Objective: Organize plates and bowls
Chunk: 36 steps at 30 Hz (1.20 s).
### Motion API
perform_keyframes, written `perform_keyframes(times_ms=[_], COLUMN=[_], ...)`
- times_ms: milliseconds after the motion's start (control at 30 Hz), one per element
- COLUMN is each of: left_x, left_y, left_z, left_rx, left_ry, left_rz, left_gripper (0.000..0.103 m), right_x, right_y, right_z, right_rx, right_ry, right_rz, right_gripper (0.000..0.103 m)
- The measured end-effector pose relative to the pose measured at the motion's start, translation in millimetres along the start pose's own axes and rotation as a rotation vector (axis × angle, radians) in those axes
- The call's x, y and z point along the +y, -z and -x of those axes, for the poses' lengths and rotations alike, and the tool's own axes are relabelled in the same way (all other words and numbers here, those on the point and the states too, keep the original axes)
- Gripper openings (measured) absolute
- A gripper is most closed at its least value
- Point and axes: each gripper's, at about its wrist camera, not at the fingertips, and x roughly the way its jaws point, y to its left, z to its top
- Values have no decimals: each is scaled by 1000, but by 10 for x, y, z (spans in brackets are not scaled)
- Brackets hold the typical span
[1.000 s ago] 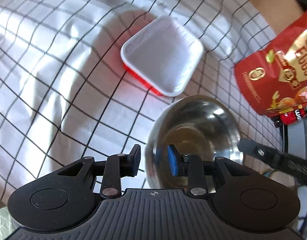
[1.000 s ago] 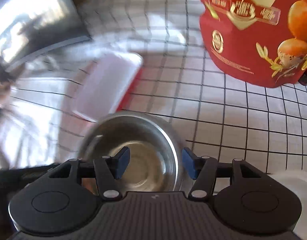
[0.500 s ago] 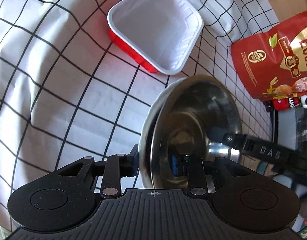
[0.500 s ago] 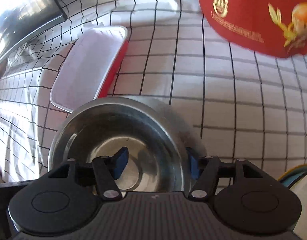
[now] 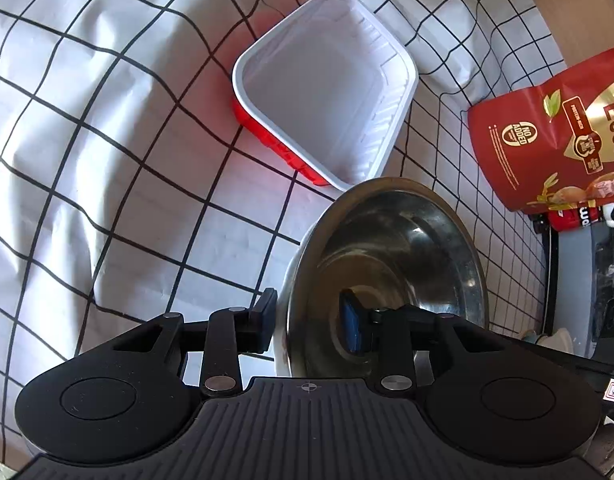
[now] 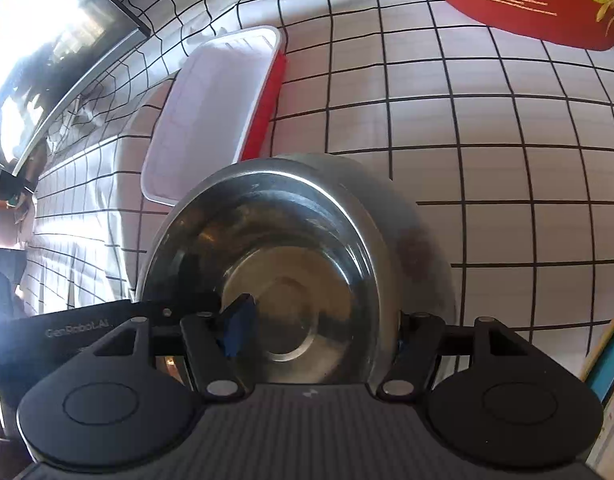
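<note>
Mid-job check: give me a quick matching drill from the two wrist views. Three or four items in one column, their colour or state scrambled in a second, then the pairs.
Things:
1. steel bowl
2. square tray
3. snack pouch
4. tablecloth

States:
A. white with a black grid
B. red, printed EGGS
C. white inside, red outside, empty
D. shiny, rim straddled by both grippers

Pairs: 1-D, 2-C, 3-B, 4-A

- The cloth [image 5: 127,168] is white with a black grid pattern.
- The bowl [image 5: 399,248] is shiny silver steel.
- The tray [image 5: 327,84] is white inside, red outside.
- The pouch [image 5: 547,132] is red with gold.
</note>
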Motion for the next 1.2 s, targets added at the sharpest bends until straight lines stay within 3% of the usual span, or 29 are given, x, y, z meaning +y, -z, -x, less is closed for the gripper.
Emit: perform_keyframes(times_ms=[267, 400, 467, 533, 667, 767, 867, 1033, 1100, 1200], left_x=[22, -79, -220, -394, -849, -1255, -1560, -1808, -1875, -2005], left_y=[34, 62, 86, 116, 190, 307, 442, 682, 765, 871], left_z=[225, 504, 682, 811, 834, 701, 475, 87, -7, -146], left_rx=[-47, -144, -212, -257, -257, -216, -127, 73, 95, 82], left_ry=[-2, -30, -39, 20, 238, 241, 223, 279, 268, 159], left_rz=[2, -28, -65, -112, -227, -346, -438, -487, -497, -488], left_gripper=[37, 36, 36, 36, 36, 36, 36, 36, 36, 36], right_x=[-74, -179, -255, -316, -496, -652, -901, -1302, -1429, -1622], right_y=[21, 74, 119, 162, 295, 409, 503, 719, 788, 809], right_z=[399, 813, 1102, 1367, 1797, 1968, 2035, 1967, 1868, 1737], right_rx=[-81, -148, -227, -319, -515, -595, -571, -469, -424, -360], right_ry=[13, -5, 16, 63, 212, 304, 334, 391, 389, 340], right_rz=[53, 94, 130, 153, 181, 166, 110, 11, 5, 38], right_gripper=[66, 66, 66, 66, 68, 71, 71, 71, 71, 71])
